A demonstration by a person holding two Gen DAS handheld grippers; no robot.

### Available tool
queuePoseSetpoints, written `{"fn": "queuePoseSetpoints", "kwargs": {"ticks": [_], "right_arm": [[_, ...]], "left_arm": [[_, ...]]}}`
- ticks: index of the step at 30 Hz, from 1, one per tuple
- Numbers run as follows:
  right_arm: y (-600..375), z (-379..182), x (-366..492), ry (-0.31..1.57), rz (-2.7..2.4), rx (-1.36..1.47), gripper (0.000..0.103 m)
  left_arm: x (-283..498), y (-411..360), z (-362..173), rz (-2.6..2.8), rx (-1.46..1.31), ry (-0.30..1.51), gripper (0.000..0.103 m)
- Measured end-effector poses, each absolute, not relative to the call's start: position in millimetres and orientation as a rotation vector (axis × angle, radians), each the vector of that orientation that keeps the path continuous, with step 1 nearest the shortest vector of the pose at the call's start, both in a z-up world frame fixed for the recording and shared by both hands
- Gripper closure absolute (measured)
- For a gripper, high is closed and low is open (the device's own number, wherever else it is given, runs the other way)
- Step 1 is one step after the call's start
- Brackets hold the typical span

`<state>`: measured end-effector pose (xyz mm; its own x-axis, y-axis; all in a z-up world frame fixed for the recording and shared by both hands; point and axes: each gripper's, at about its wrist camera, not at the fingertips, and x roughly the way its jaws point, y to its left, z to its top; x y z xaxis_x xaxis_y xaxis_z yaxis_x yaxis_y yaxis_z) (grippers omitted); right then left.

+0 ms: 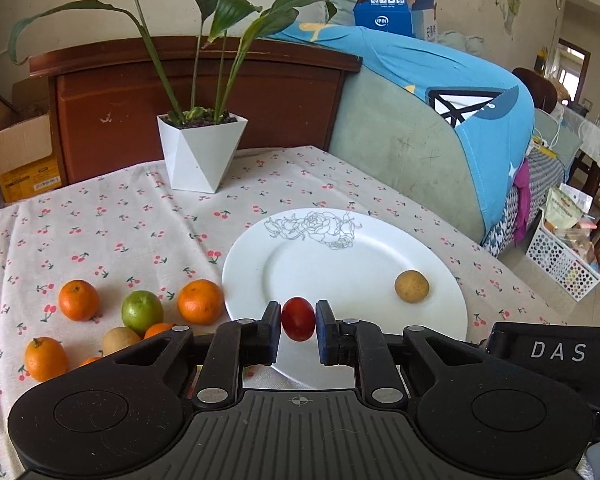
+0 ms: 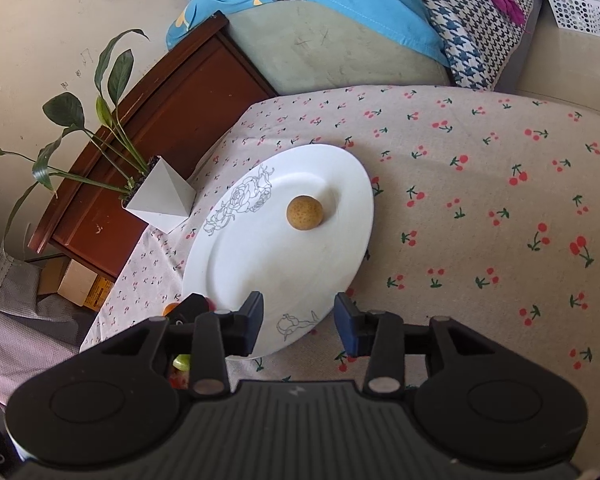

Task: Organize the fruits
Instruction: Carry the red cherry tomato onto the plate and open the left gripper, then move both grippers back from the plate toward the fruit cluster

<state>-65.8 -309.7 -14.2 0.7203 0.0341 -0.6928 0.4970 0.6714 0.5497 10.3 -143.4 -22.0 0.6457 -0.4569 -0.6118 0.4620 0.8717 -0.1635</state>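
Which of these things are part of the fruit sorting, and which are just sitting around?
Part of the job: red fruit held in the left tool; white plate; brown fruit on it; oranges; green fruit.

Just lying about: potted plant; cardboard box; white basket.

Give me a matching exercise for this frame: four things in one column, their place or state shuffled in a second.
Things:
1. red fruit
2. brown round fruit
3. green fruit
4. right hand-held gripper

Places or states:
A. lying alone on the white plate
B. open, holding nothing, over the plate's near rim
C. pinched in the left hand-held gripper
D. on the tablecloth between two oranges

Pairs: 1-C, 2-A, 3-D, 4-B
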Motion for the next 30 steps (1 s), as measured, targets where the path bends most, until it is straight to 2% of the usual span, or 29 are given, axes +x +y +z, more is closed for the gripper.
{"fn": "queuePoseSetpoints", "kwargs": {"ticks": [3, 5, 9, 12, 14, 16, 17, 18, 20, 24, 26, 30], "right_arm": [[-309.5, -14.5, -64.8, 0.74, -0.279, 0.804, 0.06], [-308.1, -14.0, -64.2, 0.741, -0.271, 0.801, 0.058], [-302.0, -10.2, -62.0, 0.733, -0.209, 0.778, 0.058], [-291.6, -7.9, -60.1, 0.733, -0.154, 0.74, 0.058], [-284.4, -6.9, -58.9, 0.729, -0.104, 0.731, 0.058], [-276.2, -5.3, -58.0, 0.728, -0.066, 0.71, 0.058], [-272.3, -4.6, -57.6, 0.729, -0.056, 0.692, 0.057], [-269.1, -4.4, -57.4, 0.727, -0.043, 0.683, 0.054], [-265.5, -6.6, -56.4, 0.732, -0.01, 0.703, 0.045], [-256.7, -12.9, -53.9, 0.772, 0.029, 0.724, 0.038], [-250.7, -14.6, -51.9, 0.802, 0.062, 0.711, 0.037], [-235.7, -12.8, -51.0, 0.797, 0.076, 0.601, 0.037]], "left_arm": [[11.1, -142.5, -20.5, -0.521, 0.009, 0.709, 0.081], [10.3, -140.3, -18.3, -0.505, 0.014, 0.717, 0.072], [11.5, -130.1, -6.9, -0.479, 0.002, 0.73, 0.065], [14.7, -119.6, 5.7, -0.464, -0.008, 0.74, 0.053], [16.7, -112.0, 13.0, -0.455, -0.013, 0.755, 0.04], [18.4, -102.4, 19.4, -0.448, -0.024, 0.777, 0.034], [17.3, -96.1, 23.1, -0.444, -0.033, 0.772, 0.034], [16.4, -90.4, 26.2, -0.44, -0.043, 0.769, 0.033], [14.8, -77.5, 32.1, -0.426, -0.065, 0.769, 0.024], [9.4, -53.9, 36.8, -0.401, -0.089, 0.754, 0.02], [8.2, -44.2, 35.5, -0.389, -0.097, 0.758, 0.016], [8.9, -28.6, 26.6, -0.355, -0.093, 0.778, 0.015]]}}
